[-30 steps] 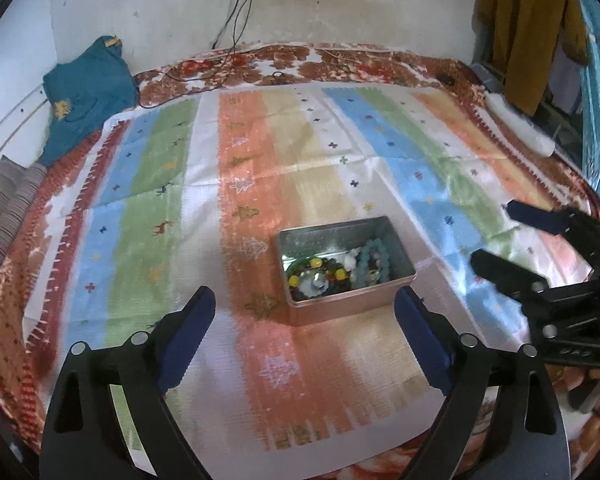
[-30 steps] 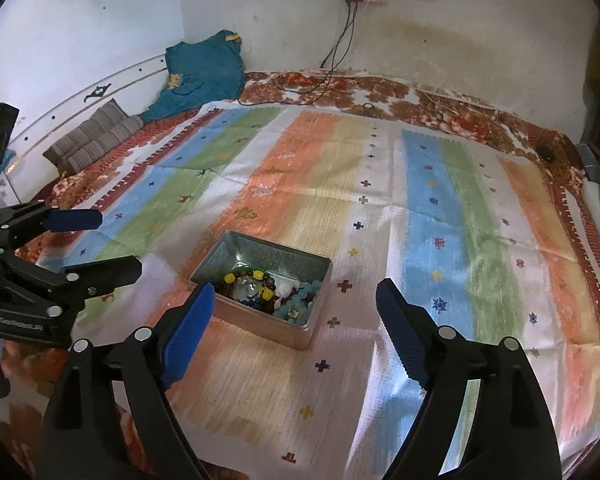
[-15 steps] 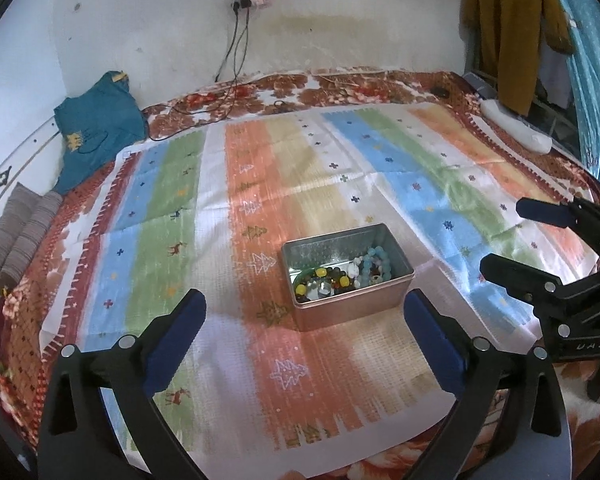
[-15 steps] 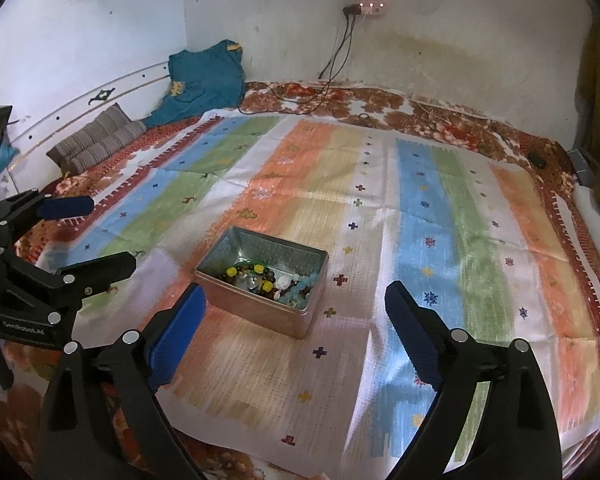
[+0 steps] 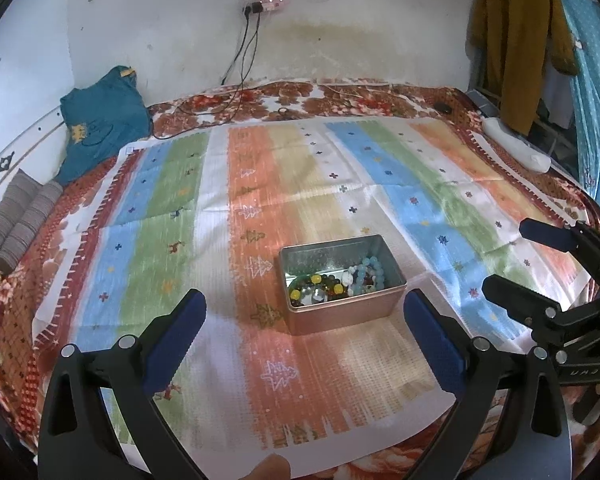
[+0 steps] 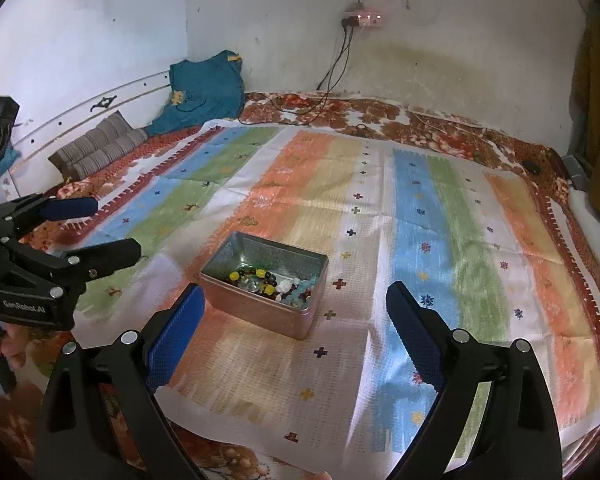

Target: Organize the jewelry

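Observation:
A small metal tin [image 5: 340, 316] sits on the striped mat [image 5: 260, 184], holding a heap of bead bracelets [image 5: 332, 284] in yellow, dark, white and pale blue. My left gripper [image 5: 304, 295] hovers short of the tin, open wide, nothing between its blue pads. The right gripper [image 5: 506, 254] shows at the right edge, also open. In the right wrist view the tin [image 6: 256, 312] and beads [image 6: 272, 282] lie just beyond my right gripper [image 6: 295, 288], which is open and empty. The left gripper [image 6: 116, 224] stands open to the tin's left.
A floral bedsheet [image 5: 340, 100] lies under the mat. A teal cloth [image 5: 100, 120] and striped cushions [image 5: 16, 224] sit at the left wall. Cables run down from a power strip [image 5: 264, 2]. A white bolster [image 5: 516, 148] and a hanging mustard garment [image 5: 516, 40] are at right.
Both grippers drew back a little from the tin and tipped upward, so more wall shows. Their jaws spread slightly wider. The tin and beads have not moved.

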`<state>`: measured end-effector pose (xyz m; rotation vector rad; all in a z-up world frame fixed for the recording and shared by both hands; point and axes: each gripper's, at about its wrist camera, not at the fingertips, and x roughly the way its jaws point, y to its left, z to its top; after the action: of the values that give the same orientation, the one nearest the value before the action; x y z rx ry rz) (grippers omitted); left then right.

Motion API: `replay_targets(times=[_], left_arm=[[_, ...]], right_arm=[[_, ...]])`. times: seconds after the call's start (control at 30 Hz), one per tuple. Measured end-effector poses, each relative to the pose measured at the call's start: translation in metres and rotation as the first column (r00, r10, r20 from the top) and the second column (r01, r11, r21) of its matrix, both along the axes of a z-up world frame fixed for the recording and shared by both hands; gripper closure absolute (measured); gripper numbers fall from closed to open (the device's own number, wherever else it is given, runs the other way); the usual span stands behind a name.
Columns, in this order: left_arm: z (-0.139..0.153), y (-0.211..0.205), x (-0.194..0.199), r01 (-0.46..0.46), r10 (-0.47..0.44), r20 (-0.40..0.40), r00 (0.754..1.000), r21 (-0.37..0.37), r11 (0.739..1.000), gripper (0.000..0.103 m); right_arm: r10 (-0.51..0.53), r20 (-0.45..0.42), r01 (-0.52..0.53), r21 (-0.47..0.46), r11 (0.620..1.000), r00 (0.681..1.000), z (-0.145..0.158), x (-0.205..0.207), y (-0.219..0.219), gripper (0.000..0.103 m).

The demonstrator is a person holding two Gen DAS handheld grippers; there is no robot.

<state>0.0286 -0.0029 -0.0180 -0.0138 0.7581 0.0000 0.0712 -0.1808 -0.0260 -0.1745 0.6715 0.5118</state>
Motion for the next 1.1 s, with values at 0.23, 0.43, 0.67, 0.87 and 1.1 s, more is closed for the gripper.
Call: replay_targets(times=[0.23,0.43,0.67,0.87,1.1], left_arm=[[0.011,0.000,-0.013,-0.003,0.005,0.064,0.998,-0.044,0.999,0.006],[0.014,-0.002,-0.024,-0.009,0.012,0.103,0.995,-0.029,1.000,0.006],[0.013,-0.007,-0.025,0.006,-0.006,0.103,0.995,-0.006,1.000,0.006],[0.014,-0.008,-0.025,0.011,-0.010,0.107,0.994,-0.011,1.000,0.006],[0.018,-0.011,-0.031,-0.002,-0.001,0.133,0.991,0.020,1.000,0.006]], right_arm=[[-0.003,-0.004,0.003,0.028,1.000,1.000,0.002,-0.003,-0.005,0.010],[0.003,0.019,-0.003,0.030,1.000,1.000,0.003,-0.007,-0.004,0.010],[-0.011,0.024,0.010,0.048,0.999,1.000,0.005,-0.010,-0.008,0.010],[-0.025,0.039,0.022,0.062,0.998,0.999,0.006,-0.012,-0.013,0.009],[-0.044,0.058,0.039,0.086,0.996,0.997,0.009,-0.014,-0.019,0.007]])
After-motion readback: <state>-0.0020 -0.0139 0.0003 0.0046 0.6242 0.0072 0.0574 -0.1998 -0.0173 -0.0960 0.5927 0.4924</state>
